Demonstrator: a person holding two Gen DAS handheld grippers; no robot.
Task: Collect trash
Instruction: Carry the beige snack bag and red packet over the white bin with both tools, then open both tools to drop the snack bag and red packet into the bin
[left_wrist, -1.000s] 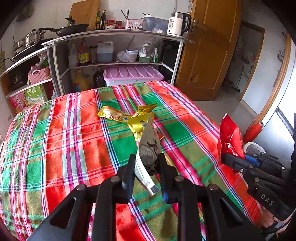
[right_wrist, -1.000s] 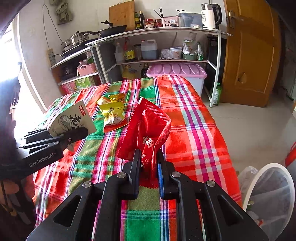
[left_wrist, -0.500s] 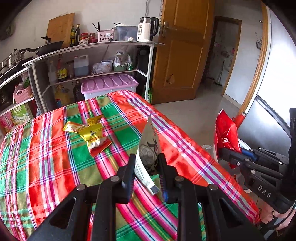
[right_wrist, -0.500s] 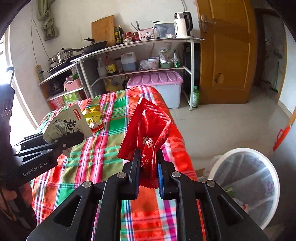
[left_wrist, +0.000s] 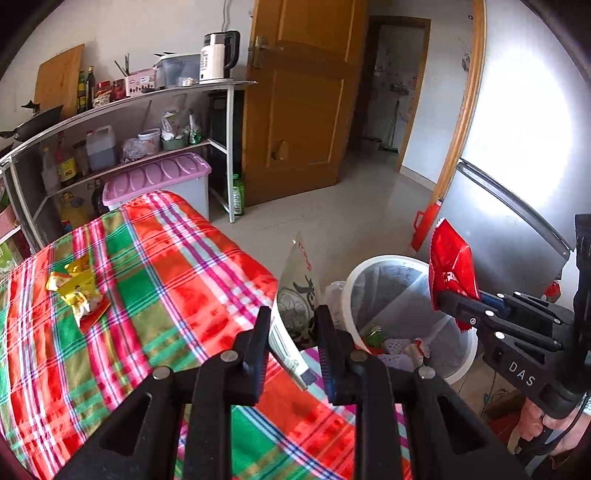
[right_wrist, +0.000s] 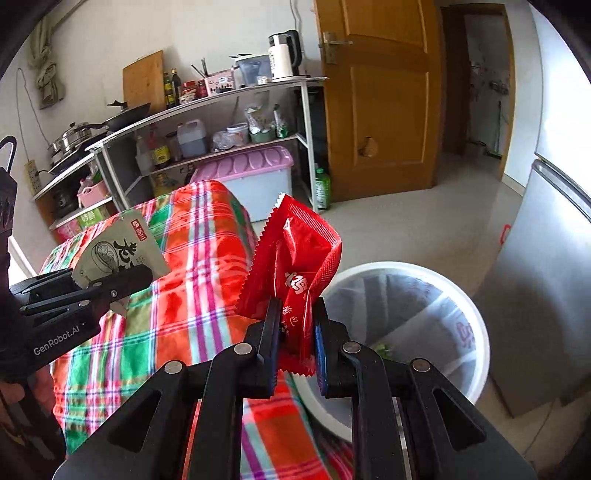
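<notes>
Yellow wrappers (left_wrist: 79, 293) are staying behind on the plaid tablecloth (left_wrist: 166, 280), far left. Left gripper (left_wrist: 291, 334) is clamping the grey packet (left_wrist: 297, 295), right gripper (right_wrist: 295, 332) the red packet (right_wrist: 299, 266). Both are swinging off the table; white bin (right_wrist: 476, 332) now near right, so dropping is next.
</notes>
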